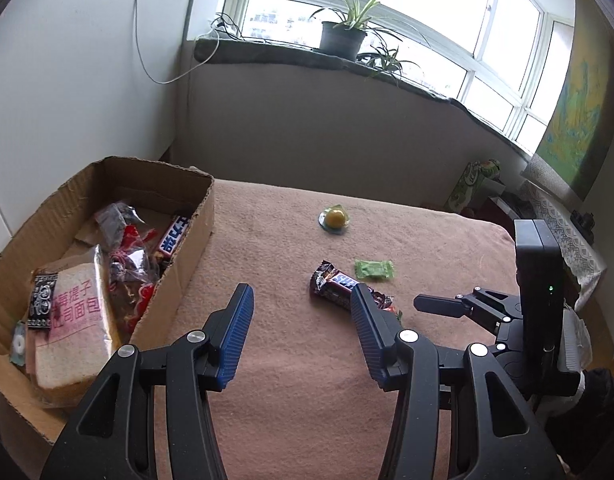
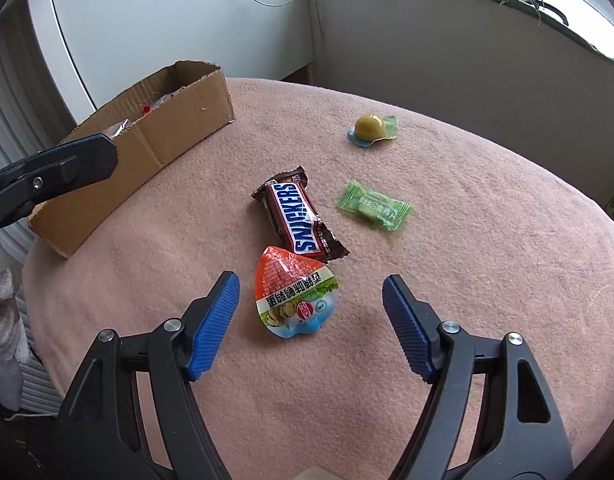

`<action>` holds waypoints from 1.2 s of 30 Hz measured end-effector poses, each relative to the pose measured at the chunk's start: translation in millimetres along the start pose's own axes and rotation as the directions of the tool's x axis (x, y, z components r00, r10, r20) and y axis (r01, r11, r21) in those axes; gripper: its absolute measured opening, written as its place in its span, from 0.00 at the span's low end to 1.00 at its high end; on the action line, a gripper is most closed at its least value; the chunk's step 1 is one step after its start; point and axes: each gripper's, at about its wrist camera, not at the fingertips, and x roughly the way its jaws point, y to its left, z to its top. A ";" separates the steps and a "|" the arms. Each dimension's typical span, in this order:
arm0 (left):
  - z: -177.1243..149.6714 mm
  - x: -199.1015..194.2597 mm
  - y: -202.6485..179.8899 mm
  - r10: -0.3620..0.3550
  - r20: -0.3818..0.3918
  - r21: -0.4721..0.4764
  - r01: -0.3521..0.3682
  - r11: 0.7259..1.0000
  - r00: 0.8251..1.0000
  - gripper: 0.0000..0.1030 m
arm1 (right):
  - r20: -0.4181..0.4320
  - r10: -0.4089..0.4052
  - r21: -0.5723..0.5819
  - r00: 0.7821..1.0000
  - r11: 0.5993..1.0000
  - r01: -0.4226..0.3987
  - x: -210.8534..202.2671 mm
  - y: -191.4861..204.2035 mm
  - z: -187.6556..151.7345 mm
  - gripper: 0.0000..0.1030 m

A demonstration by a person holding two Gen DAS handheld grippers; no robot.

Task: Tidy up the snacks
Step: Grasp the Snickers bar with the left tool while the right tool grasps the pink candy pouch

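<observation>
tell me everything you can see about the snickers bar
The Snickers bar is a small brown glossy wrapper, sealed, with crimped ends and a white-on-blue logo facing up. It lies flat and slantwise on the pink blanket, outside the cardboard box. Its near end is next to or just overlaps the heart-shaped orange snack packet. No gripper touches it.

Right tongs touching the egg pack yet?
Apart. The right wrist view shows the right tongs open, with pink cloth visible between each blue pad and the egg pack.
</observation>
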 end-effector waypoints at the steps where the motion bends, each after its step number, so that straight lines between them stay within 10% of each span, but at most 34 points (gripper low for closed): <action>1: 0.7 4.7 -1.0 -0.012 -0.010 -0.005 0.012 1.000 1.000 0.48 | -0.004 0.003 -0.003 1.000 1.000 -0.003 2.5 0.3 0.1 0.70; 11: 4.0 59.8 -14.8 -0.097 -0.125 -0.058 0.090 0.994 0.987 0.48 | -0.022 -0.015 -0.016 1.000 1.000 0.015 12.0 -7.1 5.8 0.42; 28: 15.8 95.2 -27.0 -0.096 -0.178 0.017 0.101 0.995 0.979 0.48 | -0.031 -0.097 0.002 0.995 0.995 0.097 -6.0 -53.4 -8.4 0.42; 36: 19.6 121.2 -33.2 -0.185 -0.297 0.029 0.202 0.979 0.937 0.48 | -0.029 -0.117 0.044 0.993 0.992 0.119 -13.7 -68.9 -16.7 0.42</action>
